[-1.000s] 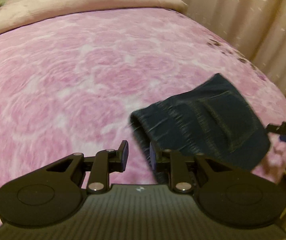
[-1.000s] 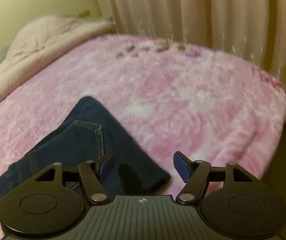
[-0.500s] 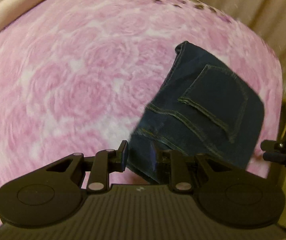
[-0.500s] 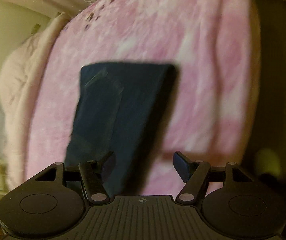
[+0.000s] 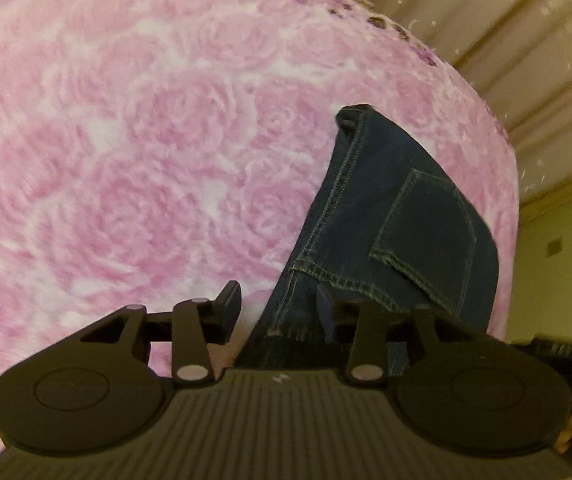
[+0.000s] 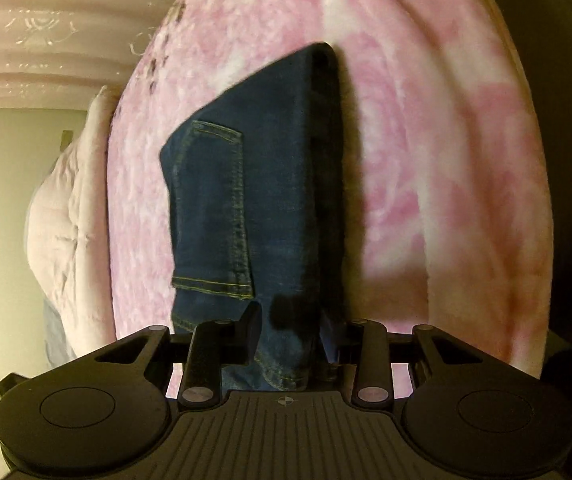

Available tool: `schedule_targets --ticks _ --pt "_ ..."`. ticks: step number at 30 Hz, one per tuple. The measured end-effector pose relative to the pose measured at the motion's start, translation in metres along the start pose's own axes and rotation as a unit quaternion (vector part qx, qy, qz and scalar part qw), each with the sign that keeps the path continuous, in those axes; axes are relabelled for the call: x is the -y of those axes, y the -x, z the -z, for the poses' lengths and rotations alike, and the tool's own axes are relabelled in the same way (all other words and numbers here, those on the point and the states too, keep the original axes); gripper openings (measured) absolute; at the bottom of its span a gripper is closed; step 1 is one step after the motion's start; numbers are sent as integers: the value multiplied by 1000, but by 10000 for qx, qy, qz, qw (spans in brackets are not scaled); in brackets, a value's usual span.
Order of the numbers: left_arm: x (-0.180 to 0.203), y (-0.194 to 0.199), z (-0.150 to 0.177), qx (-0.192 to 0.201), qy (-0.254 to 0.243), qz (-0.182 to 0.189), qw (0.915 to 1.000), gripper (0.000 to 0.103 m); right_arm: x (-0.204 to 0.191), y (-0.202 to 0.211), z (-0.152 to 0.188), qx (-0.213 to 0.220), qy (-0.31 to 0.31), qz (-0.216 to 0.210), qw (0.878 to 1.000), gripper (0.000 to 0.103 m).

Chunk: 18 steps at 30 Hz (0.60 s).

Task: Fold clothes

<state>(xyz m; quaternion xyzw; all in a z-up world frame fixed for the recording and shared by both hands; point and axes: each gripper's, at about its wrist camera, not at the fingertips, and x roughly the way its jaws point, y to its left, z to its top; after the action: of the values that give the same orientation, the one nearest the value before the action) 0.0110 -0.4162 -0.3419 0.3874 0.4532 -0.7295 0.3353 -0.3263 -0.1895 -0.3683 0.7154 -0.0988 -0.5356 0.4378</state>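
Folded dark jeans (image 5: pixel 401 236) lie on the pink rose-patterned blanket (image 5: pixel 126 152), near the bed's edge by the curtain (image 5: pixel 525 40). A back pocket faces up in both wrist views.

Left gripper (image 5: pixel 278 308): the near edge of the jeans runs between the fingers. The jaws have just been opening. We see a clear gap on the left finger's side, so we judge no clamp here; the denim sits in the gap, loose. The right pad may touch the cloth, we cannot tell.

Right gripper (image 6: pixel 289 328): the jaws have just been closing, with the folded edge of the jeans (image 6: pixel 246 200) between them. The left finger looks to be against the denim. The far pad is in shadow, so we cannot confirm that both pads press. We record it as closing around the fold, grip unproven.

Step in hand, as we judge it: taking the near end of the folded bundle on both sides, either for one more fold or to shift it.

Notes for doing it well:
- Take all layers at once; the fold is thick, and a shallow bite would peel off the top layer only.
- Keep both grippers level with each other so the edge stays square.
- Lift only once both sides hold; the blanket pile is soft and may drag.
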Motion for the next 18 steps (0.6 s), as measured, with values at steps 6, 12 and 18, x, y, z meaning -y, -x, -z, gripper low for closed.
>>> schedule_targets --ticks 6,12,18 --pt "-29 -45 -9 -507 981 994 9889 40 9 -1 2 115 -96 -87 9998 24" --pt "-24 -46 -8 -433 660 1185 9898 12 3 1 3 153 227 123 9996 3" --pt "-5 -21 7 431 -338 839 9950 9 -14 -9 15 155 882 864 9922 1"
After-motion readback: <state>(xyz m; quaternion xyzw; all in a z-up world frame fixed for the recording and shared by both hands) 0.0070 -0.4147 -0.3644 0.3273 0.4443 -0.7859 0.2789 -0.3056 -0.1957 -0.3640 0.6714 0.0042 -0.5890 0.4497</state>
